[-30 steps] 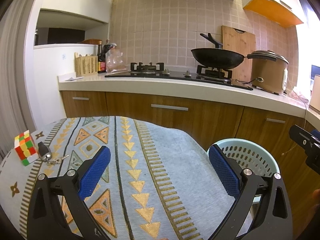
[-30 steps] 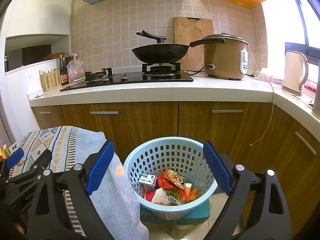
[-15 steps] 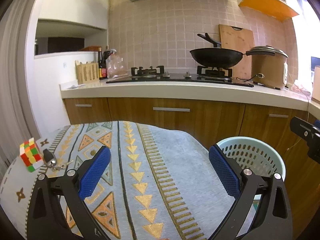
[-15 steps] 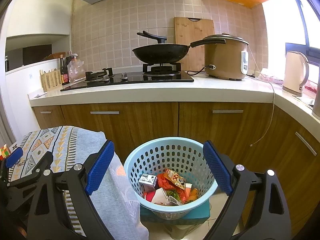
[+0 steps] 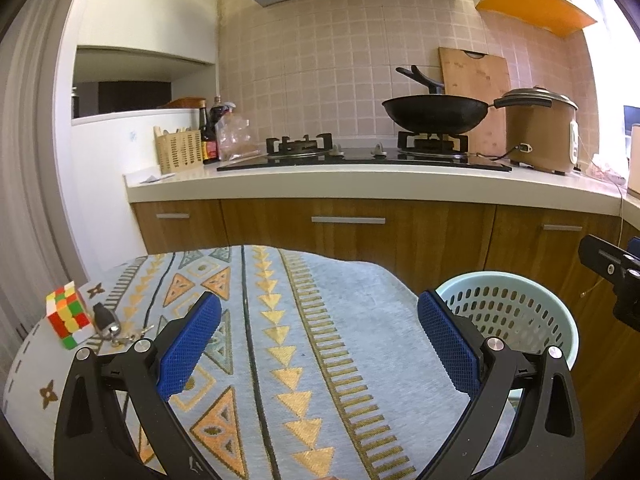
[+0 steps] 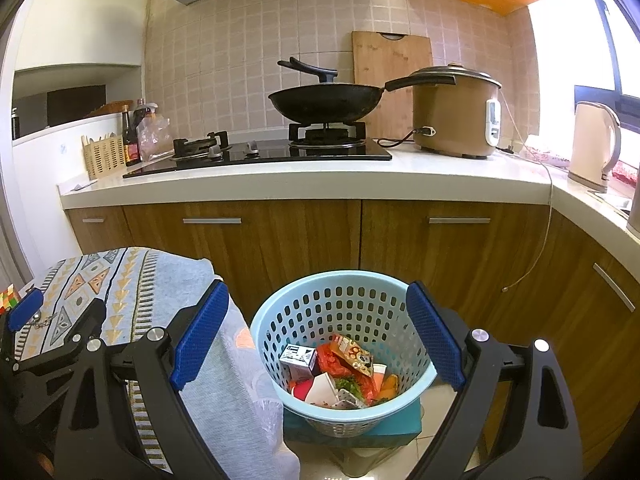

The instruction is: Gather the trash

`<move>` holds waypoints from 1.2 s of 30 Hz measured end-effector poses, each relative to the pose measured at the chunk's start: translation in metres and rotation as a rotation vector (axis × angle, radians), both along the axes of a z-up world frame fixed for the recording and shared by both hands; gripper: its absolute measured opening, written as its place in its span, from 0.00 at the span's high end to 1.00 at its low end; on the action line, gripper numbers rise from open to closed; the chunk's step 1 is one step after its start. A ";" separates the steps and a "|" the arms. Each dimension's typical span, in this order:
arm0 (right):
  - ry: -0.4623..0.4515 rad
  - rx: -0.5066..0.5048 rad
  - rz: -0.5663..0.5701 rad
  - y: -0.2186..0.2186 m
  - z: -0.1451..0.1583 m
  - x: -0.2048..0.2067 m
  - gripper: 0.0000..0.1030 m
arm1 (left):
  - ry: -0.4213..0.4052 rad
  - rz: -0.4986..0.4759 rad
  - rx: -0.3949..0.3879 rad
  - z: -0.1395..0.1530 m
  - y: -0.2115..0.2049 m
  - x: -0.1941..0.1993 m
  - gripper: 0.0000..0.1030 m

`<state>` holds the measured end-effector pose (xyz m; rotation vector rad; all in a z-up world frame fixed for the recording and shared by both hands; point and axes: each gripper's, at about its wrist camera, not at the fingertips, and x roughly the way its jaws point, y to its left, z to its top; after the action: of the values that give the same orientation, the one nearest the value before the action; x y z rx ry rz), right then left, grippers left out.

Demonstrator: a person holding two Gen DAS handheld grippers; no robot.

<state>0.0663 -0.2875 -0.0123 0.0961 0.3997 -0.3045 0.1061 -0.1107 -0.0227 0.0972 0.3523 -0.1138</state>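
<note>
Trash (small carton, red wrappers, paper cup) (image 6: 340,372) lies collected in the blue basket (image 6: 416,390) beside the patterned table (image 5: 360,320), which shows only cube (image 5: 68,314) and keys (image 5: 108,322); left hand-held gripper (image 5: 320,344) and right hand-held gripper (image 6: 318,334) gape empty.

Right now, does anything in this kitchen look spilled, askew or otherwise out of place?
Nothing looks spilled or damaged. The trash sits inside the blue basket, which stands upright. The only oddity: a puzzle cube and keys lie on the patterned tablecloth.
</note>
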 end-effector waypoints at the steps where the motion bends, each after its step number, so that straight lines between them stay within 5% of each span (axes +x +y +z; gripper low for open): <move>1: 0.000 -0.001 0.002 0.001 0.000 0.000 0.17 | -0.004 0.001 0.003 0.000 -0.001 -0.001 0.07; 36: 0.003 0.000 0.012 0.005 -0.001 0.002 0.17 | 0.014 0.021 0.011 0.001 0.002 0.003 0.07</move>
<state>0.0686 -0.2821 -0.0133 0.0930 0.4028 -0.2928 0.1096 -0.1088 -0.0219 0.1037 0.3680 -0.0923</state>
